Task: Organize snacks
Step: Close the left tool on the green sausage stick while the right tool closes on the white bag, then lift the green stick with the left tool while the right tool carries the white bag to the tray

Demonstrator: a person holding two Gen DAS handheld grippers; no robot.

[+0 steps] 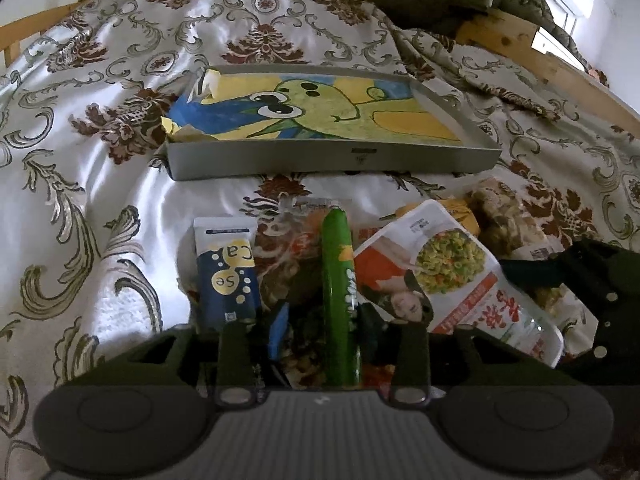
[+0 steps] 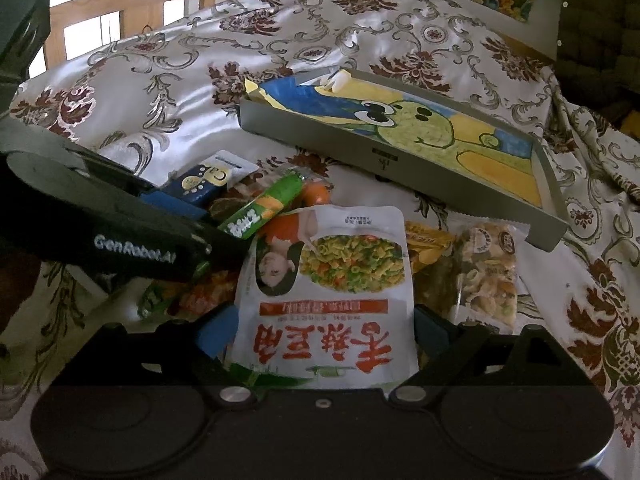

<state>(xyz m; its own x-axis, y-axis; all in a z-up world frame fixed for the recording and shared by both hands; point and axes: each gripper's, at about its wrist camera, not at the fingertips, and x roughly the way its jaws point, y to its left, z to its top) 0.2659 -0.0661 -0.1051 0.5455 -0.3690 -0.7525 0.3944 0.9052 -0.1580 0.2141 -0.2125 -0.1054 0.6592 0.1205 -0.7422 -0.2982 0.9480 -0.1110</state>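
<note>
Green stick (image 1: 339,292) — long axis along left gripper (image 1: 322,322) fingers; jaws apart

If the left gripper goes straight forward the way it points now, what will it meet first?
The left gripper already straddles the green sausage stick. Straight on, it would probably run along that stick and the snack bags under it, then meet the grey tray; depth is uncertain.
</note>
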